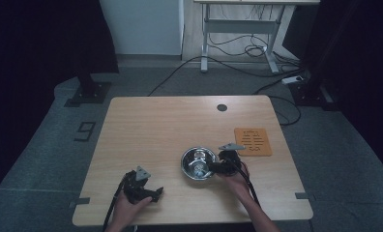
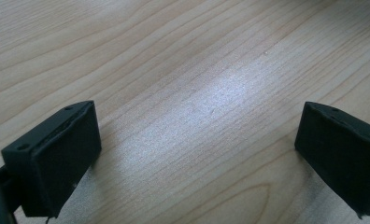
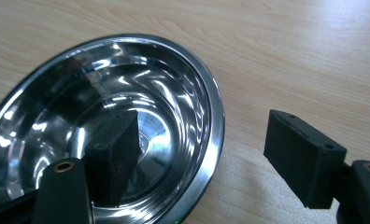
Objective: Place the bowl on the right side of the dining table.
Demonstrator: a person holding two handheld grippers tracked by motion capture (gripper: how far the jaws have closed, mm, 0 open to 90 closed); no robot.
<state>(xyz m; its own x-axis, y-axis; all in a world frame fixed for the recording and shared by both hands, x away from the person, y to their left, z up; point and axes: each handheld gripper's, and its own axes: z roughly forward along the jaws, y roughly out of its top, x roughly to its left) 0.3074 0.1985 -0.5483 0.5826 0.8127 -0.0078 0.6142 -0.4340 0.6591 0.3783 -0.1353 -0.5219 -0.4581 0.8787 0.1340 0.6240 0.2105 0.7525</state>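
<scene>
Over the steel bowl's [image 3: 127, 70] rim, right gripper [image 3: 206, 154] straddles, jaws apart.

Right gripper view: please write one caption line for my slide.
Open right gripper straddles the steel bowl rim on the wooden table.

Black gripper [image 1: 156, 193] bodies, grey triangular plates, trailing cables.

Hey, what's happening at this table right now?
A person works at a wooden table with a gripper in each hand. The right gripper is open and straddles the rim of a shiny metal bowl, one jaw inside, one outside, not yet pinching it. The left gripper is open over bare wood. An orange mat lies beside the bowl.
</scene>
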